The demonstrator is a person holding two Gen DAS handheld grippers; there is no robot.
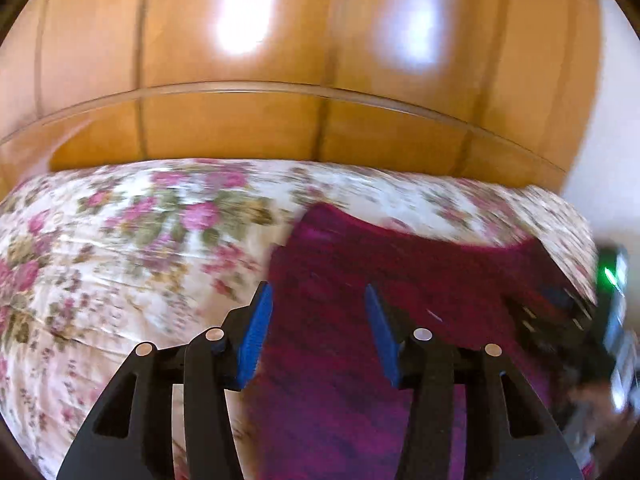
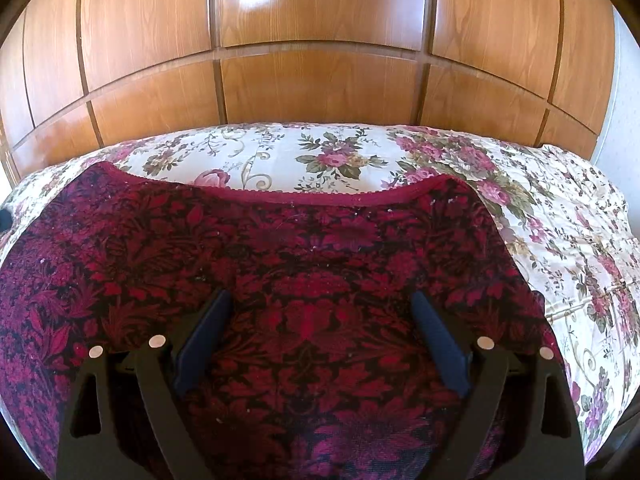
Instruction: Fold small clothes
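Observation:
A dark red garment with a black leaf pattern (image 2: 280,248) lies spread flat on the floral bedspread (image 2: 320,152), its scalloped red hem toward the far side. My right gripper (image 2: 320,298) hovers over the middle of the cloth, wide open, with nothing between its fingers. The left wrist view is blurred by motion. There the same garment (image 1: 360,360) fills the lower right, and my left gripper (image 1: 317,292) sits over its left edge with the blue pads apart and nothing pinched between them. The right gripper's body with a green light (image 1: 612,312) shows at the far right.
Wooden wardrobe doors (image 2: 320,40) stand right behind the bed. Bedspread (image 1: 120,260) stretches to the left of the garment, and more of it lies to the right in the right wrist view. A pale wall (image 2: 624,120) is at the far right.

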